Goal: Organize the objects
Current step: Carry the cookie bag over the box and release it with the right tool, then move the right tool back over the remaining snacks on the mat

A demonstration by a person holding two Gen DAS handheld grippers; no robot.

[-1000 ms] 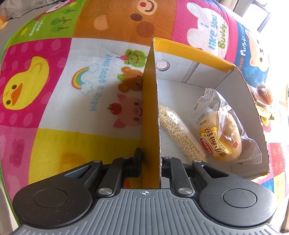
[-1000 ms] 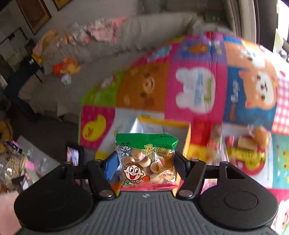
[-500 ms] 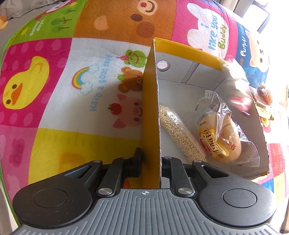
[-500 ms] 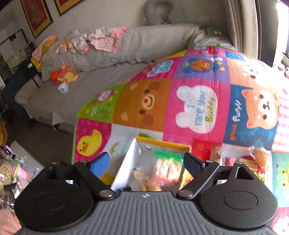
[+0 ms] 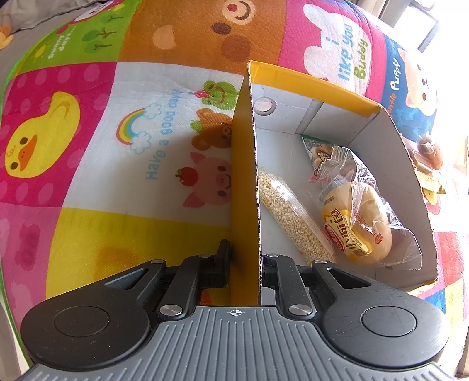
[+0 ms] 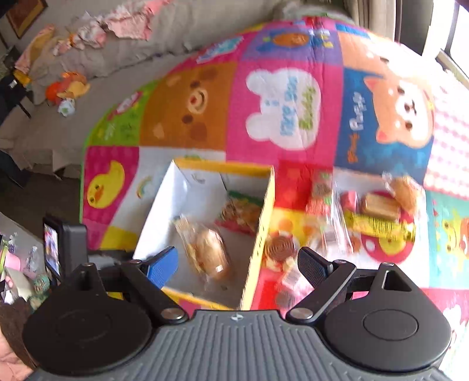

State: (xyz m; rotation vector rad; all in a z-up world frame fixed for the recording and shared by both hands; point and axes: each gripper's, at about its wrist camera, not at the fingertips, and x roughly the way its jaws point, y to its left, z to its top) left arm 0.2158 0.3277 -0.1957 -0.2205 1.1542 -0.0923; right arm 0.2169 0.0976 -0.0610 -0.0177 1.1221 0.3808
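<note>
Bright patchwork play mat [image 5: 123, 164] with a yellow duck [image 5: 38, 137], a rainbow [image 5: 132, 126], a brown bear face [image 6: 193, 102] and a white bunny [image 6: 281, 108]. Past the mat's far edge, a grey sofa [image 6: 164, 35] with pink clothes [image 6: 126, 20] and an orange soft toy [image 6: 69, 86].

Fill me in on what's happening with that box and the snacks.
A person is sorting packaged snacks into a cardboard box on a cartoon play mat. The left tongs are shut on the box's side wall. The right tongs are open and empty above the box. Inside lie a bun packet, a grain packet and a green biscuit bag. More snacks wait on the mat beside it.
</note>
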